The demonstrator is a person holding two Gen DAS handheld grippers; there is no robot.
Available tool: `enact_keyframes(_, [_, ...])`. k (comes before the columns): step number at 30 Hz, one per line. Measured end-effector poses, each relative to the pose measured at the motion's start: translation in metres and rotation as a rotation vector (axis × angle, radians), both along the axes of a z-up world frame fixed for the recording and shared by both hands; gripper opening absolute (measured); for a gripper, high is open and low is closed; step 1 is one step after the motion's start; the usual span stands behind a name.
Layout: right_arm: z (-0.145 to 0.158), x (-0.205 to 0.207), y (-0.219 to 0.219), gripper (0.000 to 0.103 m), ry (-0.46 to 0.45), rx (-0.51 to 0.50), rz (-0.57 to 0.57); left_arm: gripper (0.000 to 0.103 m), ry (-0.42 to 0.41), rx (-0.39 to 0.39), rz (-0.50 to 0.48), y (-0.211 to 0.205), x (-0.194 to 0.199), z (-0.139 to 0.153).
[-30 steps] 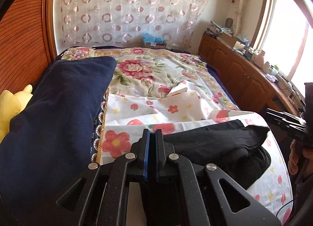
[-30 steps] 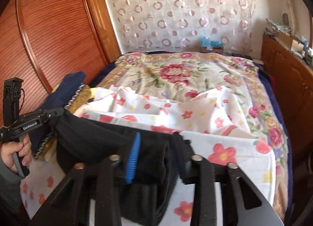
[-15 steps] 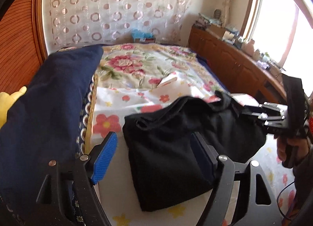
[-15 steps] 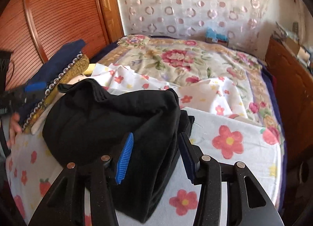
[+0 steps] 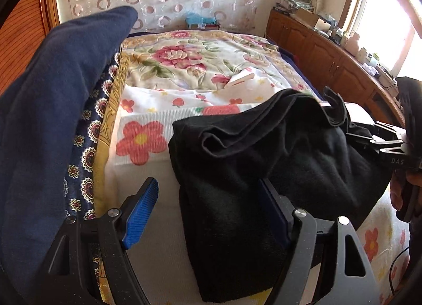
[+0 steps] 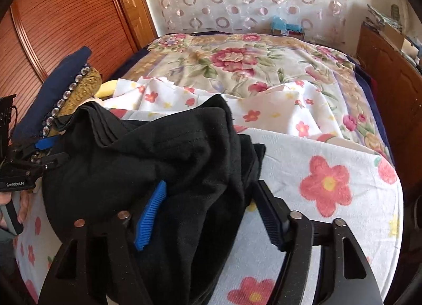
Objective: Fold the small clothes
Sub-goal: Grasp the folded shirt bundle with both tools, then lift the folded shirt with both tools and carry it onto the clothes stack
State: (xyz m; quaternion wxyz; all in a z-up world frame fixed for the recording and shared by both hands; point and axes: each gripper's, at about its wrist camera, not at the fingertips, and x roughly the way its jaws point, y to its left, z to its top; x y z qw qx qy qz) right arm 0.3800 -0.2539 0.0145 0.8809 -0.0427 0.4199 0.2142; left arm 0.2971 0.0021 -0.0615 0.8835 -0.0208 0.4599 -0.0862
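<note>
A black garment (image 5: 277, 162) lies bunched on a white flowered towel (image 5: 142, 139) at the near end of the bed. My left gripper (image 5: 208, 212) is open, its blue pads apart at the garment's left edge, one on each side of the cloth. In the right wrist view the same garment (image 6: 158, 162) lies heaped on the towel (image 6: 327, 181). My right gripper (image 6: 211, 212) is open, with the garment's right end lying loose between its pads.
A dark blue pillow (image 5: 52, 110) fills the left side. A floral bedspread (image 5: 184, 62) covers the far bed. Wooden cabinets (image 5: 329, 62) run along the right. Wooden sliding doors (image 6: 66, 15) stand at the left.
Both grippers have opened and let go of the black garment, which has dropped in a heap onto the towel. The right gripper's jaws have spread wider over the last half second.
</note>
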Motion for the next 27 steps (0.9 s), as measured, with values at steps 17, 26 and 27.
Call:
enact_keyframes(17, [0.020,-0.019,-0.028,0.015,-0.019,0.176,0.112,0.079,0.022,-0.063,-0.007,-0.001,0.001,0.004])
enact_keyframes(26, [0.002,-0.015,-0.050,0.015,-0.011,0.113,0.061,0.079,0.045,-0.177,0.001,0.000,0.016,-0.004])
enact_keyframes(27, [0.001,-0.014,-0.050,0.015,-0.010,0.113,0.057,0.079,0.041,-0.176,0.005,0.000,0.017,-0.004])
